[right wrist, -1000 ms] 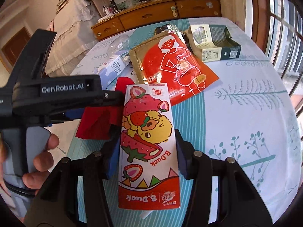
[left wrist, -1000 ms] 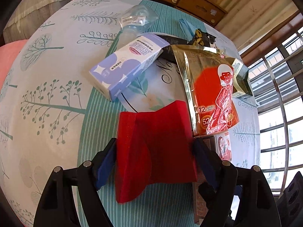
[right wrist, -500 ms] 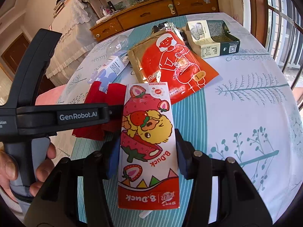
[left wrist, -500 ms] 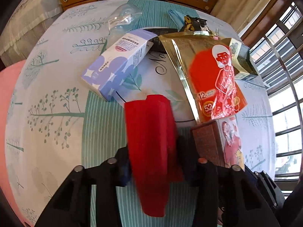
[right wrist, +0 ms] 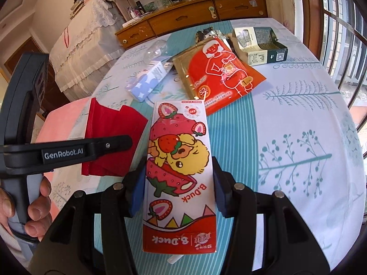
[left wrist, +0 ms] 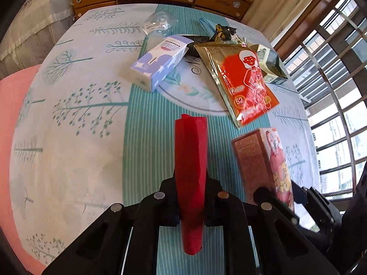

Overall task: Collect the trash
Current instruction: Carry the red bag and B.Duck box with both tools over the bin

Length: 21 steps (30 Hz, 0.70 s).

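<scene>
Round table [left wrist: 75,151] under a pale cloth printed with teal trees and a striped teal centre band; wooden drawer unit [right wrist: 195,18] behind it, barred window to one side.

Left gripper [left wrist: 191,188]: jaws nearly closed, pinching a folded red paper piece [left wrist: 191,160], which stands up edge-on between the pads above the striped band. In the right wrist view the same red piece [right wrist: 110,137] hangs off the left gripper [right wrist: 128,141], clear of the cloth; a hand [right wrist: 34,204] wraps the grey handle below.

Right gripper [right wrist: 179,183]: jaws at a middling width, blue pads pressed on both long sides of a B.Duck strawberry carton [right wrist: 179,160]. Carton is held lengthwise along the fingers, just beside the red piece.

Landmark is the red-and-gold foil pouch [left wrist: 243,82], lying flat near the table's middle. Touching its far side: an open dark green box [left wrist: 271,65]. On its other side, near it: a lilac-and-white carton [left wrist: 158,64] on its side. Beyond that carton: a crushed clear plastic bottle [left wrist: 158,26]. Behind the pouch: a small black-and-gold wrapper [left wrist: 223,32].
</scene>
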{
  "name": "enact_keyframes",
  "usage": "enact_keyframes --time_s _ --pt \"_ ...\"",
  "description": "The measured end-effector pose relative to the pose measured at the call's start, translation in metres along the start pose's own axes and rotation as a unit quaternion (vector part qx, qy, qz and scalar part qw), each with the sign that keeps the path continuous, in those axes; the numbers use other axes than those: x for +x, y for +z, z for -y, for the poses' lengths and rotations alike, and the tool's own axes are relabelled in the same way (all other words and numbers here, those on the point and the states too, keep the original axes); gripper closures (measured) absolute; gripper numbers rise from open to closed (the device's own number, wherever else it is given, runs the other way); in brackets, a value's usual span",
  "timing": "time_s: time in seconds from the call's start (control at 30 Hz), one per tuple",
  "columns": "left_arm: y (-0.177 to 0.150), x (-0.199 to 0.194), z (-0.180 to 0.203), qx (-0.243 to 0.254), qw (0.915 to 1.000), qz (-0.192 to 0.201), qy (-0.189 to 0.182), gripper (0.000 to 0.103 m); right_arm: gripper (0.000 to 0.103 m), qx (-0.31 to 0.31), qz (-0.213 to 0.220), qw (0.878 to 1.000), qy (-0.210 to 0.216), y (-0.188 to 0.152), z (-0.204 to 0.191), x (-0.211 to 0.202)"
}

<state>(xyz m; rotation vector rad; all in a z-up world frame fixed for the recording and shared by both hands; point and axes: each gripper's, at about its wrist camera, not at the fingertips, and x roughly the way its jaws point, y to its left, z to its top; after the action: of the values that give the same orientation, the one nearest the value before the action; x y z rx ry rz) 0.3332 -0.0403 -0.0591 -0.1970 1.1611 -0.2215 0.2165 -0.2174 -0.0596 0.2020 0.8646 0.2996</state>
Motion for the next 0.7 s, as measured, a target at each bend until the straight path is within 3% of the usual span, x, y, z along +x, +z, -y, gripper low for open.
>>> enact_keyframes --time_s 0.3,0.7 --pt "-0.085 -0.079 -0.02 0.042 0.9988 0.025 -0.004 0.091 0.056 -0.033 0.025 0.999 0.028 -0.046 -0.039 -0.073" --pt "-0.216 -0.159 -0.036 0.101 0.9945 0.026 0.0 0.091 0.056 -0.056 0.019 0.995 0.079 -0.144 -0.084 -0.154"
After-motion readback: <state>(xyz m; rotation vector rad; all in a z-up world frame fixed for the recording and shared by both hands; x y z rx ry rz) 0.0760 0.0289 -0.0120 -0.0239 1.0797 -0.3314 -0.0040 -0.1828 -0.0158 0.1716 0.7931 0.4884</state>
